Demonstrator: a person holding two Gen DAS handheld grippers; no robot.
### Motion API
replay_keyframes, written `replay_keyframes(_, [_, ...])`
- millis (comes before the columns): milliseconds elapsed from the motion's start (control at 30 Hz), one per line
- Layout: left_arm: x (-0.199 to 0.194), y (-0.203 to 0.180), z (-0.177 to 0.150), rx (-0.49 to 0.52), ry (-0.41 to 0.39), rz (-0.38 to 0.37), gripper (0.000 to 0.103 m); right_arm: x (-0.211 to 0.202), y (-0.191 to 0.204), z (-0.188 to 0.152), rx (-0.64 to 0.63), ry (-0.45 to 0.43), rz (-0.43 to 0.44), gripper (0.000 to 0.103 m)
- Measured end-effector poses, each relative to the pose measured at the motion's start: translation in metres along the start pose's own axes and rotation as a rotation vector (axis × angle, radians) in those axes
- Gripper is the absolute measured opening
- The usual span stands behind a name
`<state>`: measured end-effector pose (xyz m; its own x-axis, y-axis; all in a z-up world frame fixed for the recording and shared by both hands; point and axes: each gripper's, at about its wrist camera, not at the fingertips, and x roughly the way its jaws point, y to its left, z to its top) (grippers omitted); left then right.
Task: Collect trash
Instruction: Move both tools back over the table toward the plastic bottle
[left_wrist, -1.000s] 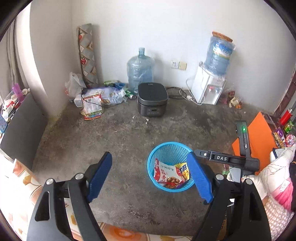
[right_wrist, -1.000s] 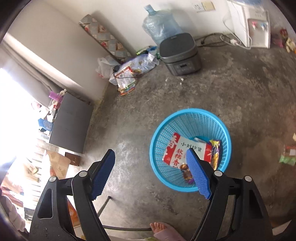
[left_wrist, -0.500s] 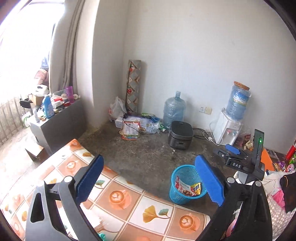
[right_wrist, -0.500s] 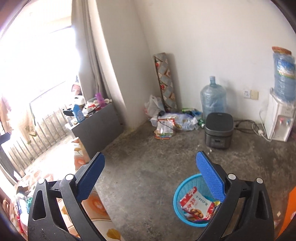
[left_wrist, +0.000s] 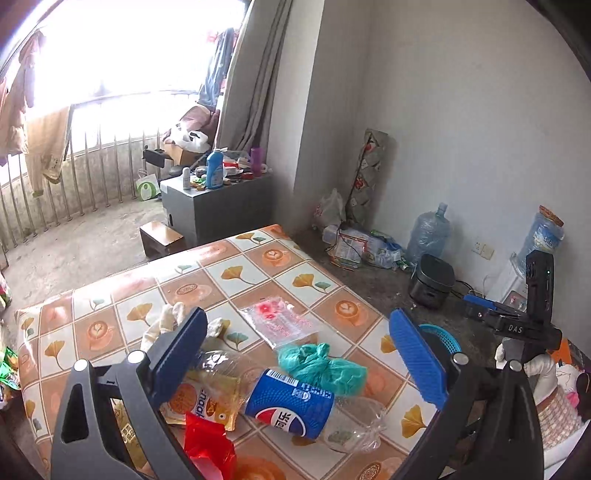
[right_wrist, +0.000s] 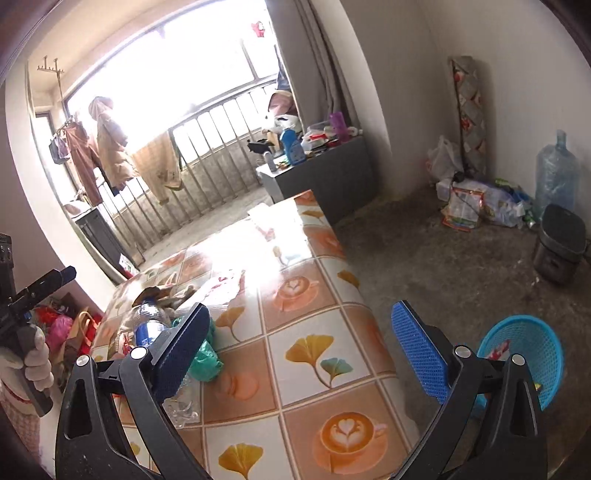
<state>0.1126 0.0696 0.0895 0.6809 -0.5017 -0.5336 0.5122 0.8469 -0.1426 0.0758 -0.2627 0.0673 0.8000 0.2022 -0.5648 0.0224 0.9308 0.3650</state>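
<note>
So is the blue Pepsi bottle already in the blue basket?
No, the Pepsi bottle lies on the table, while the basket stands on the floor.

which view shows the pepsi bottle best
The left wrist view. There the pepsi bottle lies on its side on the table in the foreground, its blue label facing the camera. In the right wrist view only part of it shows, behind the near finger and blurred by glare.
</note>
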Motion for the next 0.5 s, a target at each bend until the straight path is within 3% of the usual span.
replay_keyframes(333, [-0.018, 0.056, -0.059, -0.194, 0.064, 0.046, 0.097, 0.04, 0.085, -0.009, -0.127, 0.154, 0.192, 0.087])
replay_keyframes(500, [-0.014, 0.065, -0.086, -0.213, 0.114, 0.069, 0.089, 0.074, 0.128, -0.015, -0.201, 0.274, 0.251, 0.079])
